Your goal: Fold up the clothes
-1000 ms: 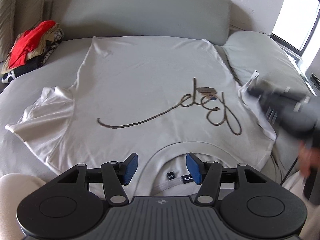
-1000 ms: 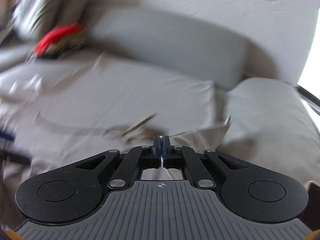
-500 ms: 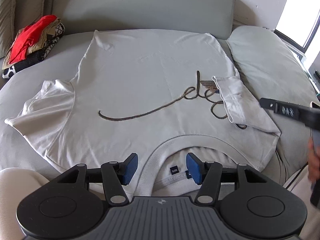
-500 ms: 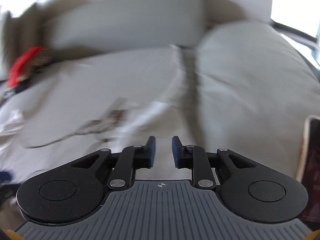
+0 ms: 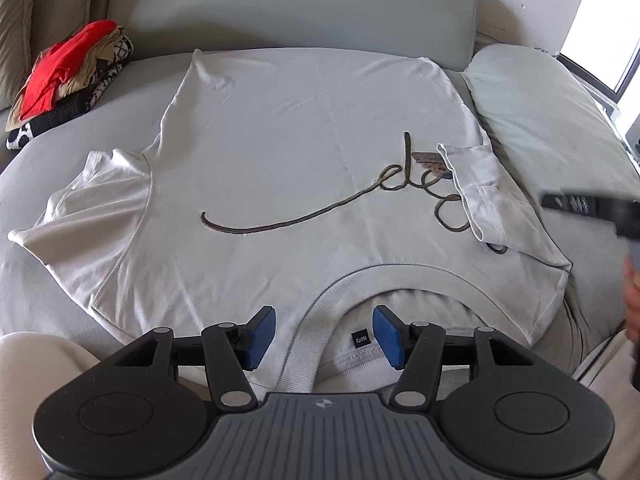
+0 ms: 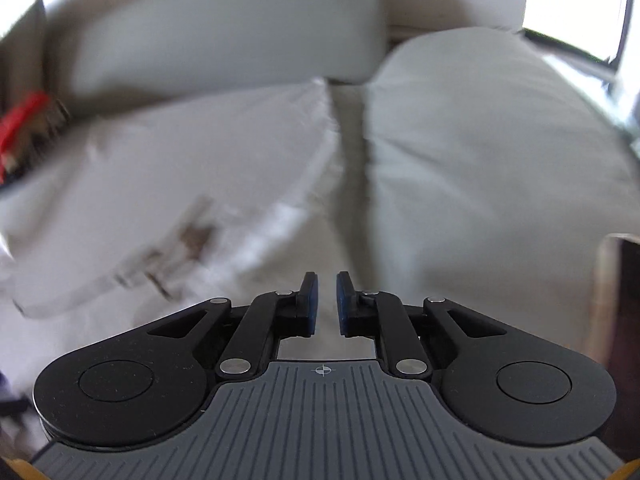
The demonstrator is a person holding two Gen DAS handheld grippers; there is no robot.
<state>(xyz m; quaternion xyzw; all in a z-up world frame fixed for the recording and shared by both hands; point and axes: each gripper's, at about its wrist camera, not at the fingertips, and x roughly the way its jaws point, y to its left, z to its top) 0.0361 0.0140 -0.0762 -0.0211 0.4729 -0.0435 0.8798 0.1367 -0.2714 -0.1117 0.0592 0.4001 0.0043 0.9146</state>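
Left wrist view: white T-shirt [image 5: 288,152] flat on sofa [image 5: 280,8], right sleeve [image 5: 480,188] folded inward. Soft, limp; best pinched at hems. Left gripper [image 5: 323,334] spread above collar; right gripper [image 6: 324,304] parted, empty.

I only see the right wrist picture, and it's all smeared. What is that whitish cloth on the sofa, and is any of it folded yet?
Observer: It is a white T-shirt spread flat, with its collar nearest the left tongs.
Operator: Folded at all?
Observer: One sleeve, on the side of the right tongs, lies folded in over the printed script. The other sleeve is spread out.
Operator: Are the left tongs gripping it?
Observer: No, they are open near the collar and grip nothing.
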